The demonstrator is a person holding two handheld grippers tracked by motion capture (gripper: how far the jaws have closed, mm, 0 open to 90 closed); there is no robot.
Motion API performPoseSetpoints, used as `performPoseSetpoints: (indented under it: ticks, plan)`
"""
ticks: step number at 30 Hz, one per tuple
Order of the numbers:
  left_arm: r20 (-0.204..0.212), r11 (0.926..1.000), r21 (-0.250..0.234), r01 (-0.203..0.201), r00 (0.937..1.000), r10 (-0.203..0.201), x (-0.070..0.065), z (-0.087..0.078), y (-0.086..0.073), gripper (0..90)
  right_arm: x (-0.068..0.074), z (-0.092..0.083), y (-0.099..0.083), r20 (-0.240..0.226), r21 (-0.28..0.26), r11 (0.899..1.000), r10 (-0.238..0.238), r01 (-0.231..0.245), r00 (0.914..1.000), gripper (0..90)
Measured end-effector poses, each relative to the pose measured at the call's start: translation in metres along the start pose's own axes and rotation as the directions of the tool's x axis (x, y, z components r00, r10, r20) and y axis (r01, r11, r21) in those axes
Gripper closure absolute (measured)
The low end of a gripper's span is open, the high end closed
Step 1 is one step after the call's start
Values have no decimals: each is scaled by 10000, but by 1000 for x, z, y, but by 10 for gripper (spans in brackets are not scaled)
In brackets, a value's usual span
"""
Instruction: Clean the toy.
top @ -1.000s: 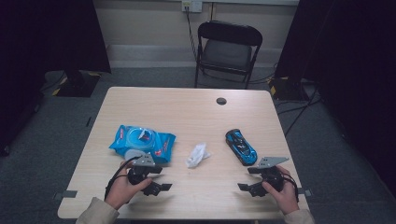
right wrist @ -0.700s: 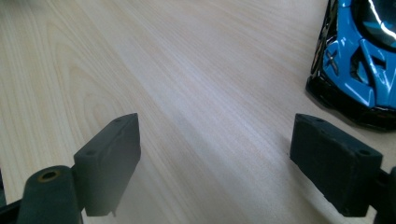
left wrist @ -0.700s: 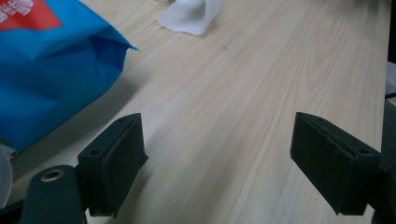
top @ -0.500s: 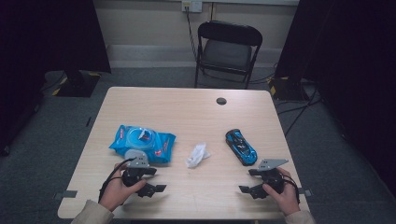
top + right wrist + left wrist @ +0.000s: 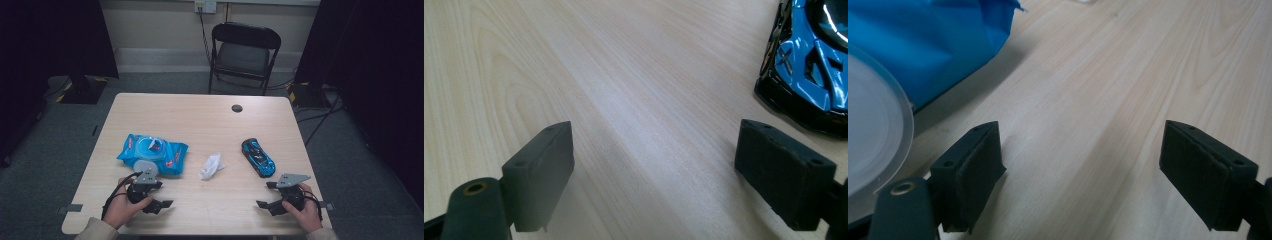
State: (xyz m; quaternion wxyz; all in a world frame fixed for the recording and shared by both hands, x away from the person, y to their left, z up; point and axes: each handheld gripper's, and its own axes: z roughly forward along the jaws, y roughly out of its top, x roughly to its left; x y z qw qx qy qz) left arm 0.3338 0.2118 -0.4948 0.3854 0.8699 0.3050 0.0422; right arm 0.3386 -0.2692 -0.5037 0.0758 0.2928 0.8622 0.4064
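**Both claws open, low on the near desk edge, nothing gripped**

Left claw [image 5: 161, 195] sits at the near left of the desk [image 5: 200, 120], held in the person's left hand [image 5: 122, 210]. Jaws spread wide w/ only bare wood between them in the left gripper view [image 5: 1083, 170]. The blue wipes pack [image 5: 152, 152] lies just beyond it, near but apart from the jaw tips. In the left gripper view the pack [image 5: 933, 45] fills the upper left, ahead of and outside the left-hand jaw, not btwn the pads. The pack's round clear lid [image 5: 873, 145] shows at the far left edge, close beside that jaw; can't tell if it touches.

Right claw [image 5: 266, 195] sits at the near right of the desk, in the right hand [image 5: 302, 212]. Jaws also wide apart, empty, bare wood between them in the right gripper view [image 5: 654, 170]. The blue toy car [image 5: 258, 156] lies just beyond it, angled across the desk, apart from the claw. In the right gripper view the car [image 5: 809, 60] is upper right, ahead of the right-hand jaw and just outside the gap.

A crumpled white tissue [image 5: 211, 166] lies mid-desk, btwn pack and car, well apart from both claws. Small dark round spot [image 5: 237, 108] near the far edge; folding chair [image 5: 243, 55] behind the desk.
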Motion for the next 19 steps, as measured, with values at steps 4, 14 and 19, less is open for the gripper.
performPoseSetpoints:
  ticks: [4, 14, 19]
  plan:
    - [-156, 9998, 17, -219, 9996, 219, 1, 1, -1, 169, 0, 0, -1, 26, 14, 10000, -63, 63, 10000, 152]
    - [-371, 9971, 37, -761, 9964, 762, -2, 3, -2, 161, 6, 1, -1, 353, 268, 9965, -795, 786, 9962, 151]
    - [-411, 9962, 131, -856, 9954, 861, -3, 4, -2, 159, 6, 1, -1, 352, 290, 9956, -898, 888, 9953, 148]
